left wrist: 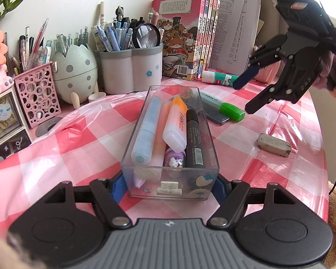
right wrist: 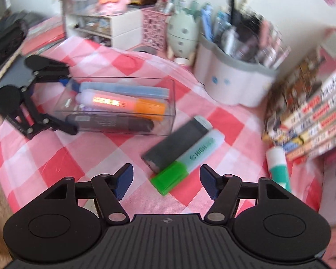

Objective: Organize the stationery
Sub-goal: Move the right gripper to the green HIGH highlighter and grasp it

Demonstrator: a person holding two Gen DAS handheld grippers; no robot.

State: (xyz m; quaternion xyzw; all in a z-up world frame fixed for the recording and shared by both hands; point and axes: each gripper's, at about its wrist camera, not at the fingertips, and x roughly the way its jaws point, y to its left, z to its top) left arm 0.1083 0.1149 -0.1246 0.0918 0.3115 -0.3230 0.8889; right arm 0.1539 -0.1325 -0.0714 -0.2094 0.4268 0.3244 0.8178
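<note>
My left gripper (left wrist: 168,188) is shut on the near end of a clear plastic box (left wrist: 143,179) on the pink checked cloth. The box holds a blue highlighter (left wrist: 145,130), an orange highlighter (left wrist: 175,125) and a black marker (left wrist: 194,139). To its right a green highlighter (right wrist: 190,159) lies partly on a flat dark grey piece (right wrist: 174,141). My right gripper (right wrist: 165,183) is open just above the green cap, pads apart on either side and not touching it. The left wrist view shows that gripper (left wrist: 246,96) hanging over the highlighter (left wrist: 224,107).
A worn grey eraser (left wrist: 274,144) lies at the right and a glue stick (left wrist: 219,78) lies by the upright books (left wrist: 181,35). Pen holders (left wrist: 130,67), an egg-shaped holder (left wrist: 74,71), a pink mesh cup (left wrist: 37,96) and small drawers (right wrist: 96,27) line the back. Clear plastic film (left wrist: 89,116) lies left of the box.
</note>
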